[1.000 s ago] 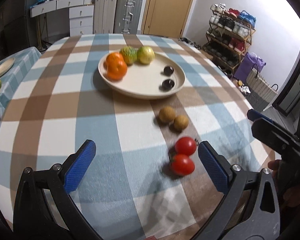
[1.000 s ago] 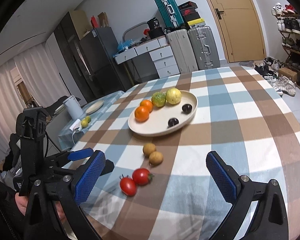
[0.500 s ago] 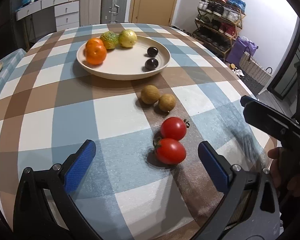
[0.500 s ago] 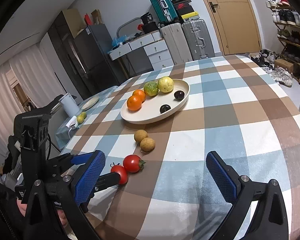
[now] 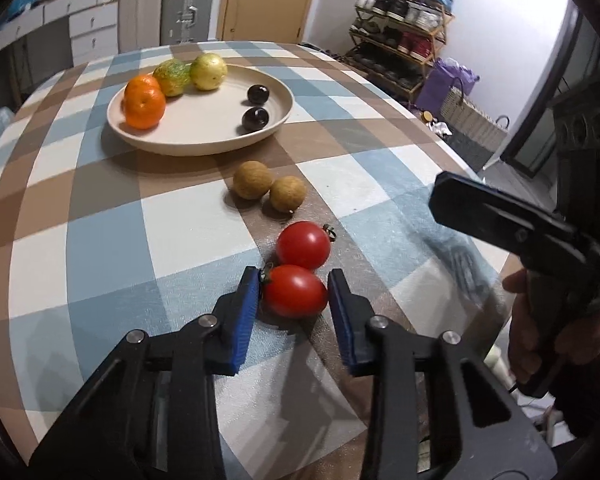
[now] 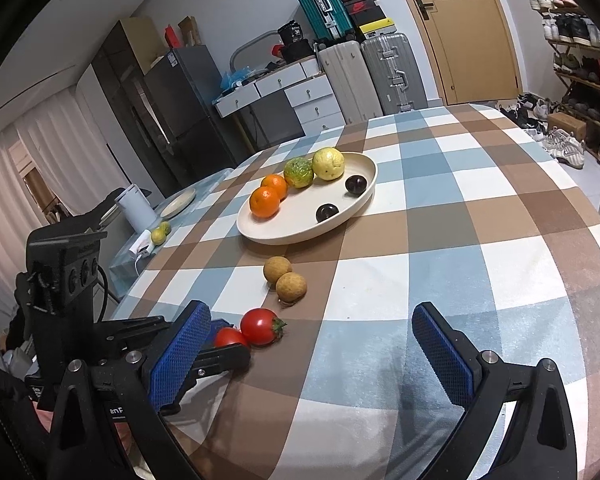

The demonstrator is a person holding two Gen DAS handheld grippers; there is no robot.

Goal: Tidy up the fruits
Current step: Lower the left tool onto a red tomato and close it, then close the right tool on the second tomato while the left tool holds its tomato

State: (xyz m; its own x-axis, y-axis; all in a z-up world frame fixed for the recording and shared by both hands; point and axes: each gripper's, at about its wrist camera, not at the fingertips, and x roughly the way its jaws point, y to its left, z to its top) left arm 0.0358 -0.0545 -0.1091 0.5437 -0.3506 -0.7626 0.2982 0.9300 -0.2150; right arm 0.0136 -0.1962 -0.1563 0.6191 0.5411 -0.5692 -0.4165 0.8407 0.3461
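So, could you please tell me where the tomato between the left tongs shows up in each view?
Left wrist: the near tomato sits low centre, between the closing blue pads.
Right wrist: lower left, partly hidden by the left tongs.
Shared landmark: the second tomato, touching it.

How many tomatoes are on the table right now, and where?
2. One tomato sits between the closing jaws of the left gripper. The other tomato lies right behind it, touching it, nearer the two brown fruits. None seem hidden.
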